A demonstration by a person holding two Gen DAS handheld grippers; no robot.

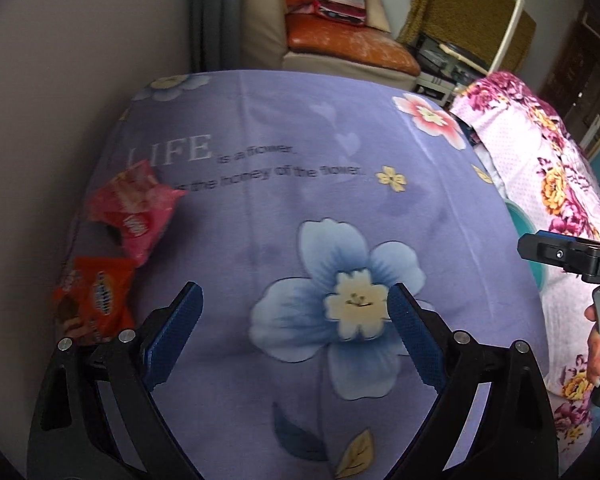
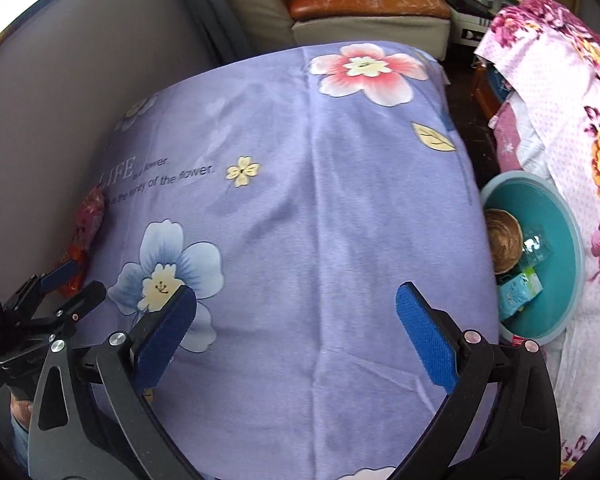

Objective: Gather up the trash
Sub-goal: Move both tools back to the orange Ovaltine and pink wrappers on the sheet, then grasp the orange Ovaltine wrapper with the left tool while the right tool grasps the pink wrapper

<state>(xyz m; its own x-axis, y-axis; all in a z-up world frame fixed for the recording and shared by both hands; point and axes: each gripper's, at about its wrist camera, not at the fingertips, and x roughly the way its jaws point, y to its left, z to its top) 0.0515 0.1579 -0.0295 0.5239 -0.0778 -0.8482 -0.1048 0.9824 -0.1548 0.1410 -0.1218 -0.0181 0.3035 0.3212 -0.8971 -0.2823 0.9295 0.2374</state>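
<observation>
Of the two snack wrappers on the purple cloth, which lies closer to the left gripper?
The orange wrapper, right beside the left gripper's left finger. The pink wrapper lies farther up the cloth, near the "LIFE" print.

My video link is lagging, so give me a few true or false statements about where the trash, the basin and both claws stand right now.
1. Both claws are open and hold nothing. True: the left claw and the right claw each show bare blue pads spread apart.
2. The pink wrapper lies inside the basin. False: it lies on the purple cloth near its left edge.
3. The orange wrapper lies just nearer than the pink one, by the left claw. True.
4. The teal basin is empty. False: it already holds some items, including a brown bowl-like thing and a small greenish pack.
5. The basin sits on the cloth's left. False: it sits off its right edge.
</observation>
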